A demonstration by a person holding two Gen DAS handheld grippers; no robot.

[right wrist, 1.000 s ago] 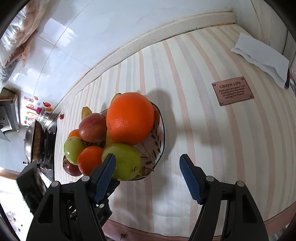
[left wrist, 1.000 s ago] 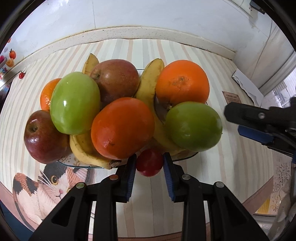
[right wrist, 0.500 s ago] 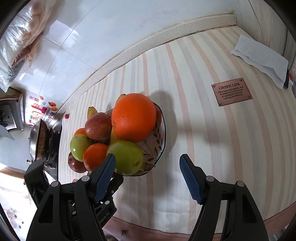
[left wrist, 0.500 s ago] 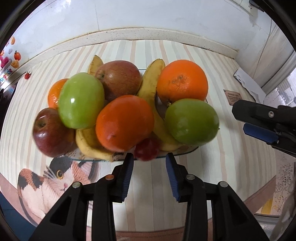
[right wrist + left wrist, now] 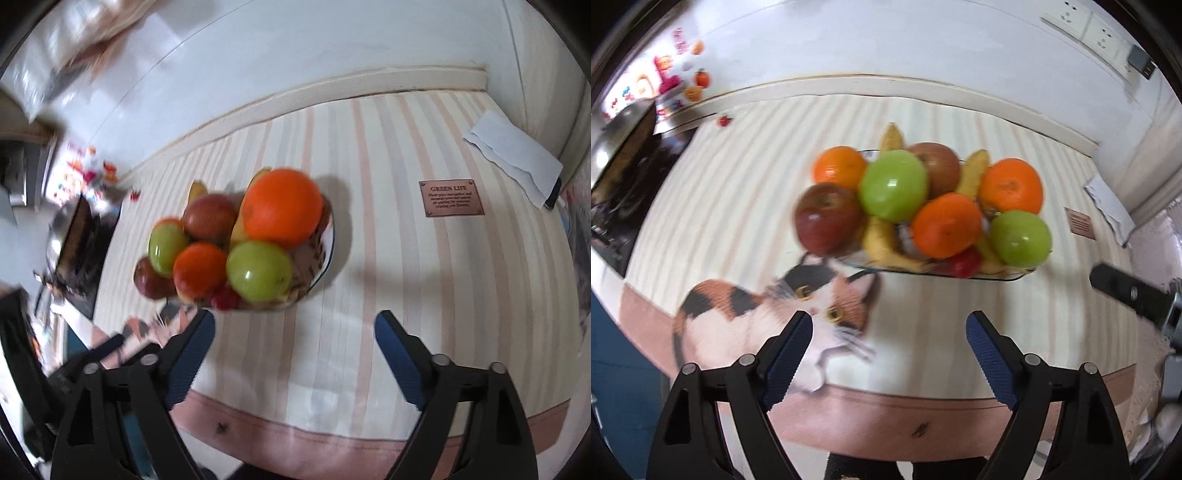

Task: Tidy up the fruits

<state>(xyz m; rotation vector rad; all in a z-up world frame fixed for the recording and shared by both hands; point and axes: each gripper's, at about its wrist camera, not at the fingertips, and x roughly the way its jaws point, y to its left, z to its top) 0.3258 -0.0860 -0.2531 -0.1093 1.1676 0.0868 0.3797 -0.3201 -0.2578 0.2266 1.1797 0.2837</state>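
Left claw (image 5: 888, 332) jaws are seen opening, nothing between them. The small red fruit (image 5: 966, 263) is seen at the fruit bowl (image 5: 1008, 277) rim on the striped tabletop (image 5: 738, 192).

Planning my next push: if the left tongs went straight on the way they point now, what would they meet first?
Probably the tablecloth, on its printed cat, short of the fruit plate. The left tongs are opening with nothing between them; depth is unclear.
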